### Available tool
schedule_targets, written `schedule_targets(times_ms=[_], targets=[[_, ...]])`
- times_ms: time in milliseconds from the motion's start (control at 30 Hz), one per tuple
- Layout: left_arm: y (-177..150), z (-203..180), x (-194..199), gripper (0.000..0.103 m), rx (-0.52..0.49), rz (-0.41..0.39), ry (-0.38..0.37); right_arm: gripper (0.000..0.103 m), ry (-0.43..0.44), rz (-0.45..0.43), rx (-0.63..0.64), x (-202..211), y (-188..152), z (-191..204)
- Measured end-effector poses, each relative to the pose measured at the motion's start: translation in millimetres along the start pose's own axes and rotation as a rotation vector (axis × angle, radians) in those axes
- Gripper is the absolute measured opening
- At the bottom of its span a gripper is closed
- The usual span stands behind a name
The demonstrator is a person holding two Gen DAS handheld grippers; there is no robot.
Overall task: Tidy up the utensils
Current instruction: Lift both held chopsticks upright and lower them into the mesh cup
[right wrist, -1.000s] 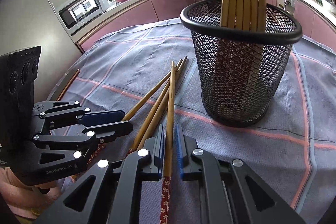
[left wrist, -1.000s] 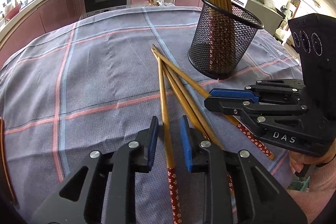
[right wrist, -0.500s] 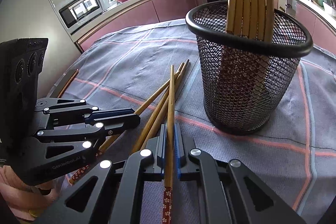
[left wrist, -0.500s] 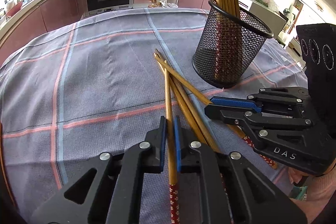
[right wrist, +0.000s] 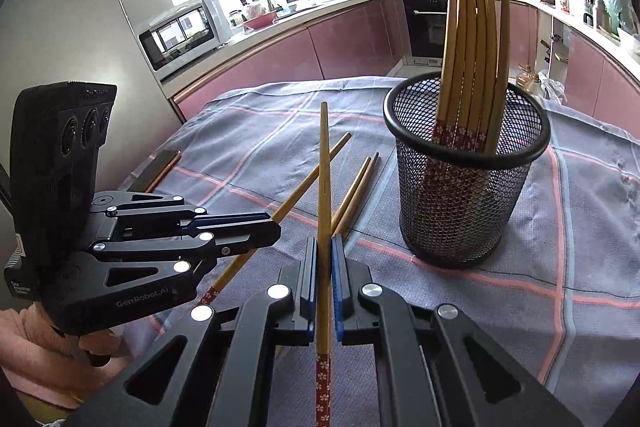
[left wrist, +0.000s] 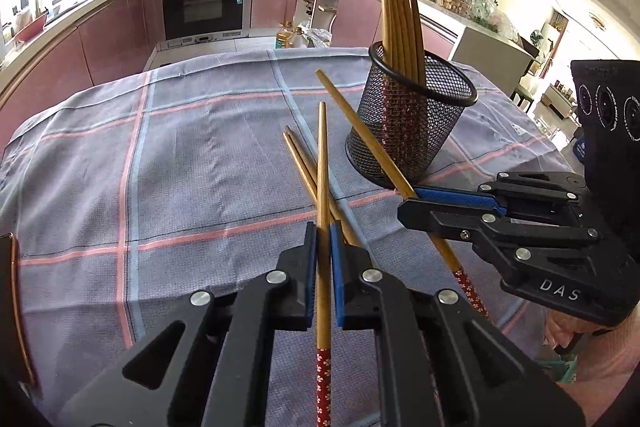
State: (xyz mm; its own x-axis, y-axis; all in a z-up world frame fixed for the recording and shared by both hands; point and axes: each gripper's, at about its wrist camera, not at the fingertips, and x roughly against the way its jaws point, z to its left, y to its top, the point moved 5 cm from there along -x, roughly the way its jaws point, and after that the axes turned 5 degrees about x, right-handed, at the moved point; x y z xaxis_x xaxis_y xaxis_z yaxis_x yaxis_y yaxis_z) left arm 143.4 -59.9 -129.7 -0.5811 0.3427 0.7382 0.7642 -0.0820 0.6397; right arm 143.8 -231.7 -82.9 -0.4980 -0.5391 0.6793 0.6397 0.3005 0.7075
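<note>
My left gripper [left wrist: 323,227] is shut on a wooden chopstick [left wrist: 322,163] with a red flowered handle, lifted off the cloth and pointing forward. My right gripper [right wrist: 324,241] is shut on another such chopstick [right wrist: 325,163], also lifted. Each gripper shows in the other's view: the right one [left wrist: 404,201] with its chopstick [left wrist: 360,131], the left one [right wrist: 276,225] with its chopstick [right wrist: 308,183]. Two more chopsticks [left wrist: 300,163] lie on the cloth [right wrist: 356,187]. A black mesh holder [left wrist: 412,123] stands upright with several chopsticks in it [right wrist: 464,163].
The table has a grey-blue checked cloth [left wrist: 180,167] with pink lines. A dark flat object with a copper edge [right wrist: 160,169] lies at the table's left edge. Kitchen cabinets and an oven [left wrist: 204,3] stand beyond the table.
My left gripper closed on its chopstick. Both grippers then lifted their chopsticks off the pile and pulled back from the holder; two chopsticks stay on the cloth.
</note>
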Motion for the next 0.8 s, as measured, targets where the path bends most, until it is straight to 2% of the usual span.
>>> schedule_targets(times_ms=[600,800], targets=[[34.0,-11.4,77.6,0.008,0.0,-0.138,-0.173,0.006,0.01,-0.19,-0.047,70.4,26.6,-16.9],[50.9,-14.7,98.6,0.008,-0.001,-0.197,-0.201,0.006,-0.006,-0.241,-0.037,85.9,40.3,-22.1]])
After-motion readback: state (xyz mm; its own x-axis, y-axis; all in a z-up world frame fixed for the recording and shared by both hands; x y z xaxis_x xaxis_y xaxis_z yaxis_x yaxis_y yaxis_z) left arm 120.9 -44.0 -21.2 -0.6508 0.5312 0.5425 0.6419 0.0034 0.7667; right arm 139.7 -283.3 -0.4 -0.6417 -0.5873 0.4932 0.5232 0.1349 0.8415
